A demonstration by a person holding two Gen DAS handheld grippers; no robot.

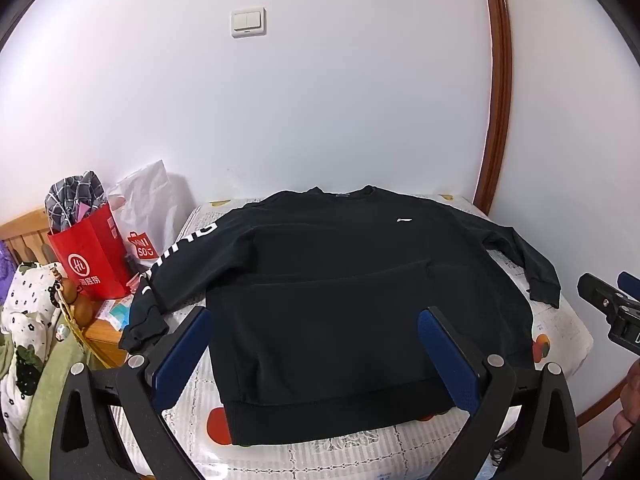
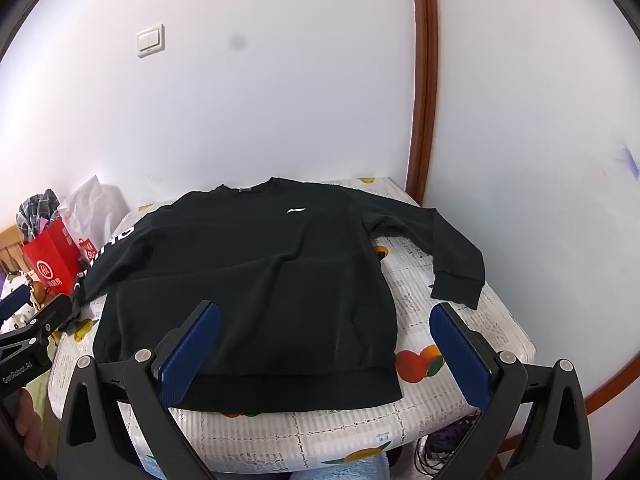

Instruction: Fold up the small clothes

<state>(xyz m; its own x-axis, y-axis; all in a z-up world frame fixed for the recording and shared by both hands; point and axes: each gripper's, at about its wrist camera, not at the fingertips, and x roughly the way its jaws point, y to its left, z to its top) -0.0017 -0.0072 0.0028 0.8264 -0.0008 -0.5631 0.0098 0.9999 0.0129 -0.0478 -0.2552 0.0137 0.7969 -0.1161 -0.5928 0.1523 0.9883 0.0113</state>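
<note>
Left wrist view shows, at far left, a red paper bag (image 1: 94,258) holding checked cloth (image 1: 74,196), with a white plastic bag (image 1: 150,200) just behind it; what the white one holds cannot be told. Right of them, the black sweatshirt (image 1: 336,280) lies spread face up on the worktop (image 1: 360,452), which wears a fruit-print cover. Both sleeves are out to the sides: the lettered sleeve (image 1: 180,252) hangs off the left edge, the plain sleeve (image 2: 452,256) lies on the cover at right. No fold is made yet, so the whole task is left: sleeves in, then body doubled. The left gripper (image 1: 312,360) hovers over the hem with fingers (image 1: 184,356) spread wide, holding nothing. The right gripper (image 2: 324,352) hovers near the hem's right corner, fingers (image 2: 462,356) likewise apart and empty.
</note>
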